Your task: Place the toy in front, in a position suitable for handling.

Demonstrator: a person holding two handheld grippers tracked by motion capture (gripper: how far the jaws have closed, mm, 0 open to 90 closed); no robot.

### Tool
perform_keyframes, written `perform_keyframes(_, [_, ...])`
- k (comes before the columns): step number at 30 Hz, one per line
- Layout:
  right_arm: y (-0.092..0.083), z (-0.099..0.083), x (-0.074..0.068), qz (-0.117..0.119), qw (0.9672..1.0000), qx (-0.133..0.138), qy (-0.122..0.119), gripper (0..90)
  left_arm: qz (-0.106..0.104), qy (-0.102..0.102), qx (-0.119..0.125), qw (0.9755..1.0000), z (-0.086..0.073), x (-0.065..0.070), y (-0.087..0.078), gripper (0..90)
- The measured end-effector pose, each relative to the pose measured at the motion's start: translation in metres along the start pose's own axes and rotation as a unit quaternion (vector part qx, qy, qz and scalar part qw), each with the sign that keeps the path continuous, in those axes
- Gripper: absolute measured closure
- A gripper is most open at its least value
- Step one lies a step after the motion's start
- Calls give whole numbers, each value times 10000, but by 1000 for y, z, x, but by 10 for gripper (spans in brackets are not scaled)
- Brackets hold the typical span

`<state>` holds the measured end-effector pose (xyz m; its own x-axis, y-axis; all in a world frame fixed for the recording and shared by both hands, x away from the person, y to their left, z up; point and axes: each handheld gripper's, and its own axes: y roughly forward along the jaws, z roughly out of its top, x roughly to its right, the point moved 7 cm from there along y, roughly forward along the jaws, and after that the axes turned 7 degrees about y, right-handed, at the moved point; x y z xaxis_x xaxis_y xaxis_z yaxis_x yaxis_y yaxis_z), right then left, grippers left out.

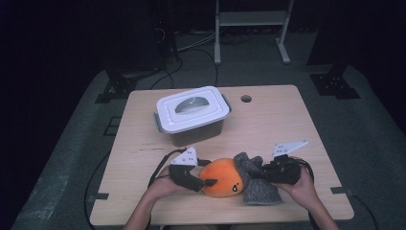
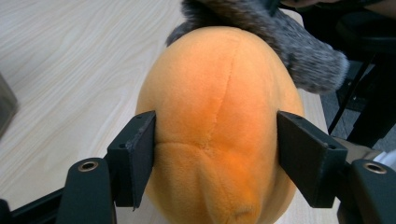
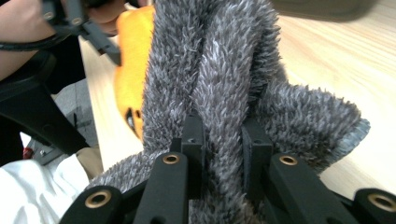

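An orange plush toy (image 1: 225,176) lies near the front edge of the wooden table (image 1: 287,124), with a grey fuzzy cloth (image 1: 256,184) wrapped against its right side. My left gripper (image 1: 207,184) comes at it from the left. In the left gripper view its jaws press on both flanks of the orange plush (image 2: 219,84), and the grey cloth (image 2: 289,42) lies beyond. My right gripper (image 1: 261,173) reaches in from the right. In the right gripper view it (image 3: 223,140) is shut on a fold of the grey cloth (image 3: 224,56), and the orange plush (image 3: 130,60) shows behind.
A white lidded container (image 1: 192,112) with grey latches stands at the back middle of the table. A round hole (image 1: 246,98) sits in the tabletop to its right. The person's hands come in at the front edge.
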<state>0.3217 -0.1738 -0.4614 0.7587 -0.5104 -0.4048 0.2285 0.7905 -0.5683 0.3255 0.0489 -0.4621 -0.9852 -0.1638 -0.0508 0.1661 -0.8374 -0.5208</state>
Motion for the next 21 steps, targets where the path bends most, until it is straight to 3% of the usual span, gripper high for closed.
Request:
perform_keyframes(2, [-4, 4, 1, 17, 9999, 131, 33, 747, -17, 53, -11, 10000, 1, 2, 1, 308])
perform_keyframes(3, [-7, 13, -5, 102, 9994, 328, -9, 747, -25, 80, -13, 10000, 2, 3, 1, 303])
perform_keyframes(6, [-6, 19, -11, 154, 9990, 408, -96, 746, -37, 69, -13, 10000, 2, 3, 2, 292])
perform_keyframes(9, [7, 15, -17, 177, 9995, 118, -233, 744, -98, 35, -39, 9999, 3, 4, 2, 283])
perform_keyframes(15, [7, 6, -19, 216, 9995, 41, -239, 747, -129, 144, -187, 9996, 5, 8, 6, 235])
perform_keyframes(21, [8, 2, -21, 264, 9994, -6, -234, 749, -59, -104, -390, 9992, 2, 6, 11, 116])
